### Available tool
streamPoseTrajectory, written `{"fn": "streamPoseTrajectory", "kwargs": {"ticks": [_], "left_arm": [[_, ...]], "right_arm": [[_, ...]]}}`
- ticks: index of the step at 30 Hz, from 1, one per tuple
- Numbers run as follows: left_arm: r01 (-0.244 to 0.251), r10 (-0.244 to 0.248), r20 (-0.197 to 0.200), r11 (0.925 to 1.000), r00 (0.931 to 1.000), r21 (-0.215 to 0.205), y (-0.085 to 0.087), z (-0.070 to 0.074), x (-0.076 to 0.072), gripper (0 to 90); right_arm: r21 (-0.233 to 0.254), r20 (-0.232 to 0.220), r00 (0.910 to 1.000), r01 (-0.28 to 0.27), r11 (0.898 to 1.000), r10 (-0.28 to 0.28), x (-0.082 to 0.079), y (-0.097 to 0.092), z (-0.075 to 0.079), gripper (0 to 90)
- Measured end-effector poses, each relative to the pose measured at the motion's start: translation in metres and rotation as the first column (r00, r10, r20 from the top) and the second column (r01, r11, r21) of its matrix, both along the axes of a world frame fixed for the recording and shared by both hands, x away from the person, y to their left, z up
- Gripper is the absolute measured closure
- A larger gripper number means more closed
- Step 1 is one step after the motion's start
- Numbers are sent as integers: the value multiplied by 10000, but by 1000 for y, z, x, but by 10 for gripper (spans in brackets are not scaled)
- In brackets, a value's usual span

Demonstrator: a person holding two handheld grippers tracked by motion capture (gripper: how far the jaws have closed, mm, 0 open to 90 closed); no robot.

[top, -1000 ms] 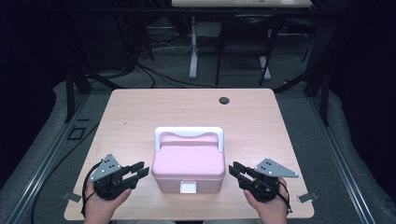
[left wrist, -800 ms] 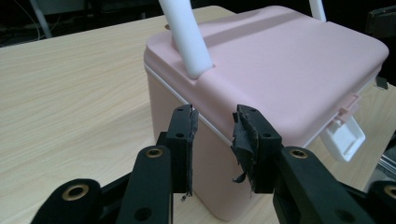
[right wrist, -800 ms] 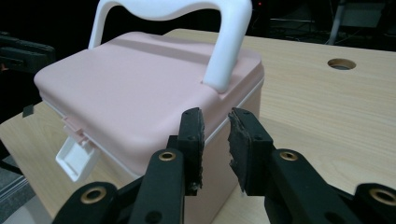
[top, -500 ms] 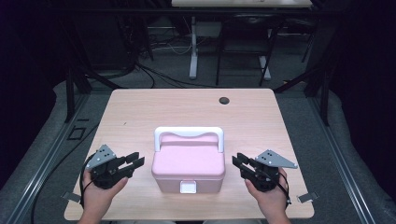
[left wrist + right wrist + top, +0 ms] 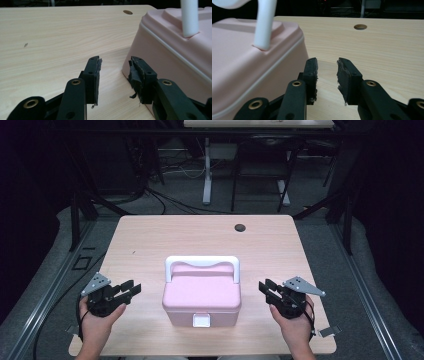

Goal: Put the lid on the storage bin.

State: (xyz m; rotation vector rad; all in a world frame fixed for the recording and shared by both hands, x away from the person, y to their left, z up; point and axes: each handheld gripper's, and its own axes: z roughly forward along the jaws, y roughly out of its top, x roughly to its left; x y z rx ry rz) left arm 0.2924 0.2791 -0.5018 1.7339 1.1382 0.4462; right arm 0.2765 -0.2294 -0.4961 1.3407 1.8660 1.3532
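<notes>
Flanking closed pink box [image 5: 201, 298]: open grippers

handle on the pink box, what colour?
White. The handle on the pink box shows best in the high view.

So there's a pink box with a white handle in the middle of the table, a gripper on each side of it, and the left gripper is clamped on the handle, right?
Not quite. The left gripper is not on the white handle: the high view shows it beside the pink box, jaws open on nothing. The rest holds.
</notes>
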Motion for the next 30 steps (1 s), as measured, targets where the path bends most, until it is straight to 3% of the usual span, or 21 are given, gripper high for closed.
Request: {"fn": "streamPoseTrajectory", "kwargs": {"ticks": [2,11,18,23,30], "left_arm": [[-113,114,-70,9999,9999,50,4,-3,-1,594],[-515,513,-240,9986,9984,-92,15,-15,1,576],[-706,708,-409,9975,9967,71,18,-26,4,542],[-628,641,-642,9978,9959,220,16,-34,7,539],[-401,461,-935,9971,9945,648,6,-48,8,529]], "right_arm": [[-35,68,9999,126,9999,-126,0,-2,-5,673],[-295,-405,9976,558,9980,-570,6,-14,-28,633],[-410,-573,9953,761,9963,-784,8,-19,-42,604],[-554,-912,9924,772,9955,-821,8,-21,-49,581],[-942,-877,9922,798,9924,-881,10,-16,-56,524]]}}
